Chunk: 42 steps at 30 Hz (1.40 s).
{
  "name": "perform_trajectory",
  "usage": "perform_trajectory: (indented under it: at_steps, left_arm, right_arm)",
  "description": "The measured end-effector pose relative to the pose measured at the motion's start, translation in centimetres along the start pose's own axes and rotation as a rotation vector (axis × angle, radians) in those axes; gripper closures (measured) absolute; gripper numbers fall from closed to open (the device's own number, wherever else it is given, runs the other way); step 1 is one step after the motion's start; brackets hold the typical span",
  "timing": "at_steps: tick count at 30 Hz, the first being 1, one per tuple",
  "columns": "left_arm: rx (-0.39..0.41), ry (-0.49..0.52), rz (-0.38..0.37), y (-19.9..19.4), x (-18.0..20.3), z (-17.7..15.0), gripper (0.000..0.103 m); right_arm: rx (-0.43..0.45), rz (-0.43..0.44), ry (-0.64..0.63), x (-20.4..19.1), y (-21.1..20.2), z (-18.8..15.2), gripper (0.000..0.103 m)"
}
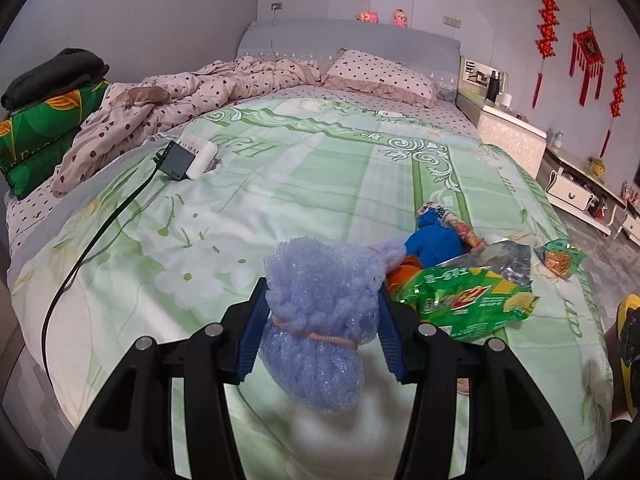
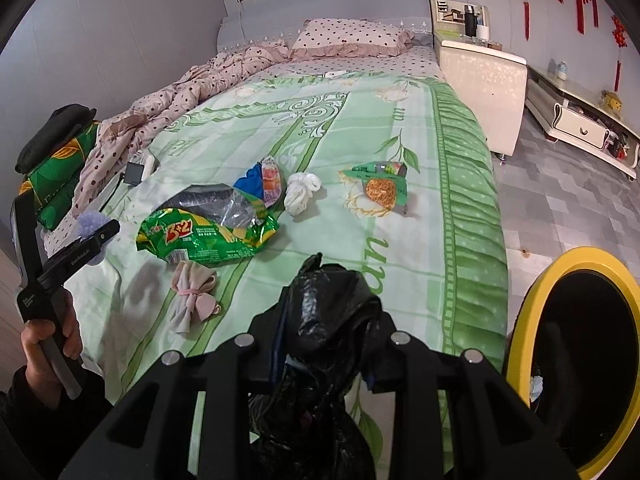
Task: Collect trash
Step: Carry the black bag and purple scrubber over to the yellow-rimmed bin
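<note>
My left gripper (image 1: 322, 312) clamps a purple foam bundle (image 1: 320, 320) above the bed (image 1: 320, 168); my right gripper (image 2: 330, 336) pinches a black trash bag (image 2: 328, 312). Ahead lies a green snack wrapper (image 2: 208, 236), near the yellow-rimmed bin (image 2: 532, 312).

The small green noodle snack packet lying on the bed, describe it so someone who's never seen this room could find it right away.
Start at the bed's green floral quilt and go towards its ruffled edge nearest the white nightstand. The small noodle snack packet lies there alone, beyond the balled white sock. Unlike the big green 3+2 biscuit bag, it is small, with a window showing orange noodles.
</note>
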<state>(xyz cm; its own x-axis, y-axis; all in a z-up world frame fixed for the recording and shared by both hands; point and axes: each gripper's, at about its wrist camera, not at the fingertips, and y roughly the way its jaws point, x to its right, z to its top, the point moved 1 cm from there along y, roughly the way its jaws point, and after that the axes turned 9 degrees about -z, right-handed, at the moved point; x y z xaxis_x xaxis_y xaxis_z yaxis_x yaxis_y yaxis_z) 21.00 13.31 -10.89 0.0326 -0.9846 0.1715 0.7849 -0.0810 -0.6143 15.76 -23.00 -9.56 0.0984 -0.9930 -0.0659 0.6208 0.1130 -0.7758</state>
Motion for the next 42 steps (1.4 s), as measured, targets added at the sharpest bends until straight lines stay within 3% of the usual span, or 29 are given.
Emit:
perform_trajectory:
  at_steps: [19, 30, 42]
  left_arm:
    - [0.133, 0.212, -0.240, -9.8, 17.8, 5.2, 0.055]
    - [0.148, 0.304, -0.383, -12.3, 27.6, 6.0, 0.054]
    - [0.116, 0.385, -0.503, -12.3, 37.0, 5.0, 0.054]
  right_arm:
    - [0.225, -0.029, 0.098, 7.4, -11.7, 3.4, 0.076]
    - [0.314, -0.100, 0.179, 13.5, -16.5, 3.8, 0.076]
    - [0.343, -0.177, 0.266, 19.5, -18.1, 2.7, 0.076]
